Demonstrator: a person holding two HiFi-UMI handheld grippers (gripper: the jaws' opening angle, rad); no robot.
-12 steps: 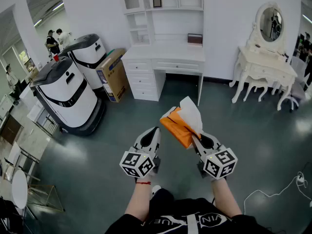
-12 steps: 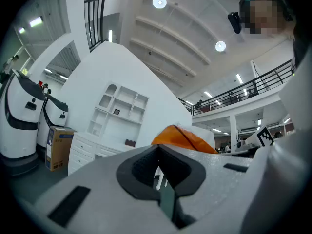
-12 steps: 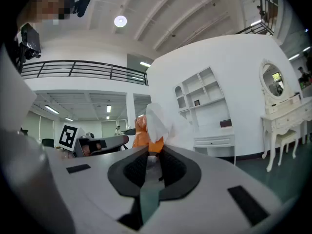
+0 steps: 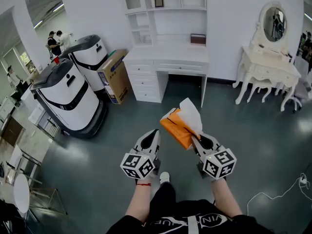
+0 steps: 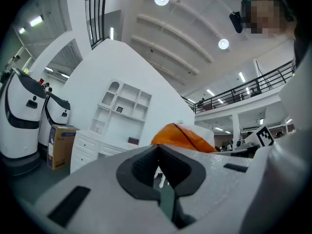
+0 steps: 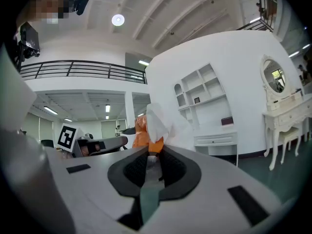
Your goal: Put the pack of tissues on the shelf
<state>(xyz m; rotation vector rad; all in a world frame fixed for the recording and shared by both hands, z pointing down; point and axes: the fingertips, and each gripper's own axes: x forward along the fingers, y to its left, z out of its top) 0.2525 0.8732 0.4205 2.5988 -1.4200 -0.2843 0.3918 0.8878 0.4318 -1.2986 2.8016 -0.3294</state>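
While our right gripper (image 4: 196, 137) pinches the pack of tissues (image 4: 178, 126) by its edge in mid-air — left gripper (image 4: 155, 131) jaws together, empty — we should carry it level toward the far shelf (image 4: 168, 8).

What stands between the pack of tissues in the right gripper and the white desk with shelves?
Nothing. The head view shows only bare green floor between the pack of tissues in the right gripper and the white desk.
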